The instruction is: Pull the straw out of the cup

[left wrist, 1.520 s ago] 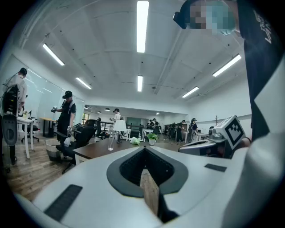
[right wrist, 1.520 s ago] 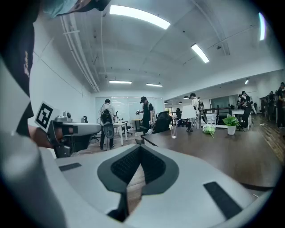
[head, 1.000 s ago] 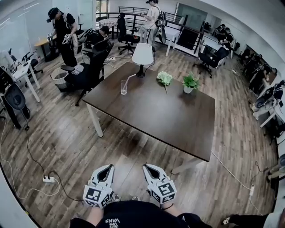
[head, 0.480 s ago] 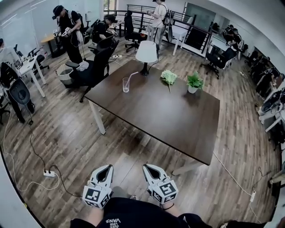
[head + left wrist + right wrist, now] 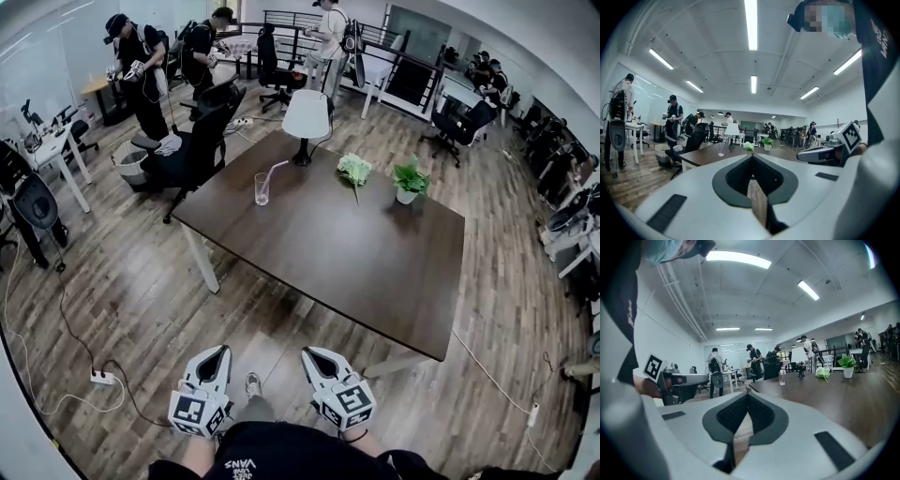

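Left tool [image 5: 217,351] and right tool [image 5: 315,354] hang low by the person's body, jaws closed on nothing, likely carried idle during the approach. The cup [image 5: 262,188], its straw [image 5: 275,170] leaning out, stands near the tabletop's [image 5: 356,253] far left corner, well out of reach.

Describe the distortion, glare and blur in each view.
Head view: strong fisheye bows the wooden floor, corners dark. Left gripper view: white ceiling strip light blown out, black round vignette. Right gripper view: same vignette, clear glass cup tiny and soft.
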{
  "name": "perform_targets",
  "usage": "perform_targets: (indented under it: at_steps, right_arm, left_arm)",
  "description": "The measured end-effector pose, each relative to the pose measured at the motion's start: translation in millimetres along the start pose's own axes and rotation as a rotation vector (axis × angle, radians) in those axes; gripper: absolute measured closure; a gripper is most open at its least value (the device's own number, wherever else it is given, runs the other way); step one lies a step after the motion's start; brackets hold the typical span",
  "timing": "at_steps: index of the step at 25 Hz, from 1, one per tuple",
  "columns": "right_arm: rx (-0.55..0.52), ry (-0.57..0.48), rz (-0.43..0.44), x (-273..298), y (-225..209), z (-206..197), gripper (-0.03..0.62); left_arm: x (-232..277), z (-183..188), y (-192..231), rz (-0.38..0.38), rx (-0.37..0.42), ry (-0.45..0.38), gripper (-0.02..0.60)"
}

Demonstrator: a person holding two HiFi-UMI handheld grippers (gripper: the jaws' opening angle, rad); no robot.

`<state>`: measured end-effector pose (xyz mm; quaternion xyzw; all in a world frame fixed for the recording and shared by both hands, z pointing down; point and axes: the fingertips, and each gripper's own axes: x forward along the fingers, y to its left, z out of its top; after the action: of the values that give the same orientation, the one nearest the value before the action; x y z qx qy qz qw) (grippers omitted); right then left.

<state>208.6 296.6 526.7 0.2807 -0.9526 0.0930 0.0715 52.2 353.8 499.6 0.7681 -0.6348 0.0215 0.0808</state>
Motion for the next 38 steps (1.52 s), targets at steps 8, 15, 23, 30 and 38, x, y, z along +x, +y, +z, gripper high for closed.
perform_targets:
  at_steps: [8,15,23,30,38]
  right_arm:
    - [0.002,0.003,-0.058,58,-30,19,0.577]
    - [0.007,-0.015,-0.110,122,-50,38,0.577]
    - [0.009,-0.027,-0.160,175,-69,52,0.577]
    - [0.029,-0.019,-0.181,199,-78,52,0.577]
    - [0.024,-0.015,-0.162,235,-114,63,0.577]
  left_arm:
    - [59,17,49,-0.052,0.007,-0.007,0.571]
    - [101,25,104,-0.090,0.016,0.003,0.571]
    - [143,34,147,-0.149,0.021,0.005,0.571]
    - [168,35,162,-0.188,0.020,0.010,0.571]
    - [211,41,180,-0.168,0.013,0.006,0.571]
